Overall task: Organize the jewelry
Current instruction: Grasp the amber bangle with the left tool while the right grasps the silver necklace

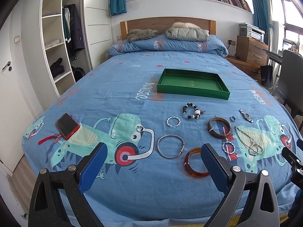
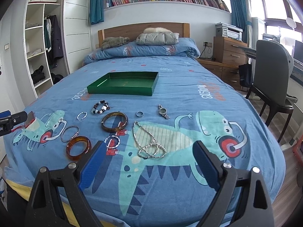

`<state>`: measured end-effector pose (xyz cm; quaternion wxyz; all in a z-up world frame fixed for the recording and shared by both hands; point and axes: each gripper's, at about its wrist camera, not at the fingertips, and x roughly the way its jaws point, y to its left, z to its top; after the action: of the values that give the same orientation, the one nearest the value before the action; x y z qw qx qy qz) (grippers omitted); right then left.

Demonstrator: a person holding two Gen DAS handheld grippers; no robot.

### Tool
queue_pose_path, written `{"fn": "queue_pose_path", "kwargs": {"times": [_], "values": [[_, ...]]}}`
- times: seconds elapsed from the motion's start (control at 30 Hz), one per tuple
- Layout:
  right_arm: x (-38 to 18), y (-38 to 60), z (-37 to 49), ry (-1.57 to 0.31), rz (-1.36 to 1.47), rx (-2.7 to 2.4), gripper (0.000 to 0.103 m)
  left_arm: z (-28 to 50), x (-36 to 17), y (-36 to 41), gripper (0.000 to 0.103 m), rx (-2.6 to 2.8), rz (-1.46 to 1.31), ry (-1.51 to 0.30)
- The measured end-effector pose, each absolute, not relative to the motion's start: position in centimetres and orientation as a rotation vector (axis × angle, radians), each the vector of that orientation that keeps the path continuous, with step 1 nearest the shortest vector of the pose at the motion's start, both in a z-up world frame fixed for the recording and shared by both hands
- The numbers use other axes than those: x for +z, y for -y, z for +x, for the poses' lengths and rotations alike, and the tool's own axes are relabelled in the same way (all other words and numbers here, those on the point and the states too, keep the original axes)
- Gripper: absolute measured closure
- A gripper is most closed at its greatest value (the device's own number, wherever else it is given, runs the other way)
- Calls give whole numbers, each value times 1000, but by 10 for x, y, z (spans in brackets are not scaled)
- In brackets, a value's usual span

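Jewelry, apparently all of it, lies on the bedspread (image 1: 132, 87) before the empty green tray (image 1: 191, 92); my left gripper (image 1: 153, 151) and right gripper (image 2: 147, 149) gape, holding nothing.

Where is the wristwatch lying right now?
The wristwatch lies on the bedspread, right of the small ring, nearer than the green tray.

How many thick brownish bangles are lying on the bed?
2. The orange amber bangle lies nearest, partly behind a finger of the left gripper. The darker brown bangle lies farther back, toward the green tray.
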<state>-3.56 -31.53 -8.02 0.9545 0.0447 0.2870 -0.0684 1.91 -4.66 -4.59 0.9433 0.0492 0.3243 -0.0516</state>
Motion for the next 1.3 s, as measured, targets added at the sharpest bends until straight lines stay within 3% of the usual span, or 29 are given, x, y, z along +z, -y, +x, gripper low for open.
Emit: {"fn": "queue_pose_path", "kwargs": {"times": [0.17,0.23,0.37,0.53,0.77,1.1,1.27,1.3], "values": [[-88,319,-33,-599,94,-119,12,27,-63,46,17,-146,76,-718],[-92,321,-31,-608,101,-109,12,31,-73,47,27,-169,62,-753],[-101,324,-26,-633,110,-90,14,39,-93,49,32,-207,34,-816],[-116,330,-12,-682,129,-55,26,49,-118,59,41,-276,-7,-901],[-135,340,22,-747,132,-3,28,67,-144,74,42,-308,-35,-987],[-163,343,75,-847,111,84,28,92,-167,87,54,-301,-59,-1055],[-176,339,83,-893,68,82,28,96,-167,98,86,-333,-37,-1073],[-176,339,83,-897,52,76,32,96,-168,100,91,-340,-35,-1077]]}}
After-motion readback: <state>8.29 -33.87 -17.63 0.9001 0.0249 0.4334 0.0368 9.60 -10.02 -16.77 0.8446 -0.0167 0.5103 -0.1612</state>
